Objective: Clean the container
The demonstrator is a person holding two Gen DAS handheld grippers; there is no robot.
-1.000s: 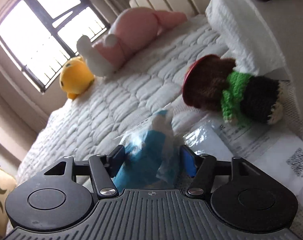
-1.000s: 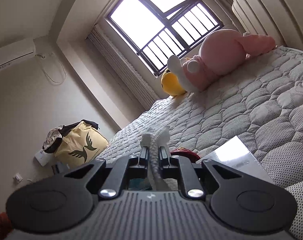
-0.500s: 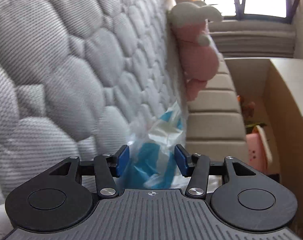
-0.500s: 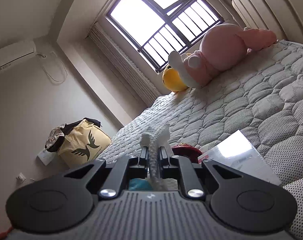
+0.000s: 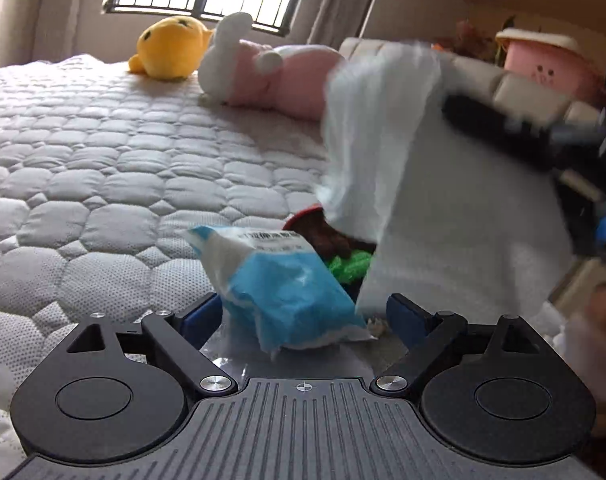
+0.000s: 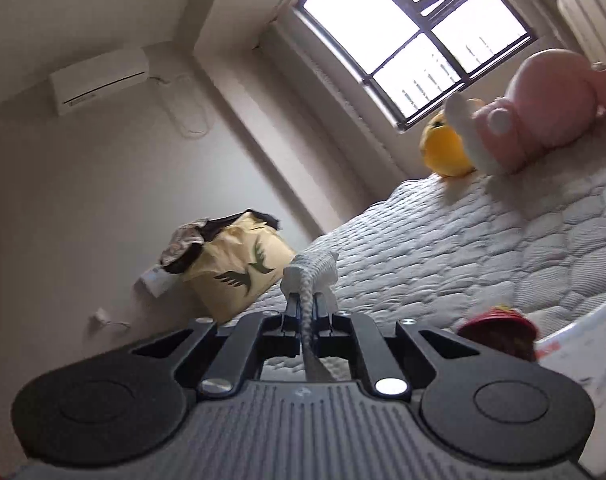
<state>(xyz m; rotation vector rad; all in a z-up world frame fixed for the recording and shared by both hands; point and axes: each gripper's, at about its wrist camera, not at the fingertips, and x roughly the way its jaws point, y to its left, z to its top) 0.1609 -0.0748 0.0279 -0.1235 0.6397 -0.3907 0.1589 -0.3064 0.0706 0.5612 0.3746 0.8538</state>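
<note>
The blue-and-white pouch (image 5: 283, 284), judged light, soft and crinkly, lies loose on the bed (image 5: 103, 184) between the wide-open jaws of the left gripper (image 5: 303, 316), best taken mid-body, while at 2 o'clock the right gripper (image 6: 306, 310) clamps a white cloth (image 5: 403, 152).

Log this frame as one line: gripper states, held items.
left gripper: open, around blue-and-white plastic wipes pack | right gripper: shut on white textured paper towel | surface: grey quilted mattress
</note>
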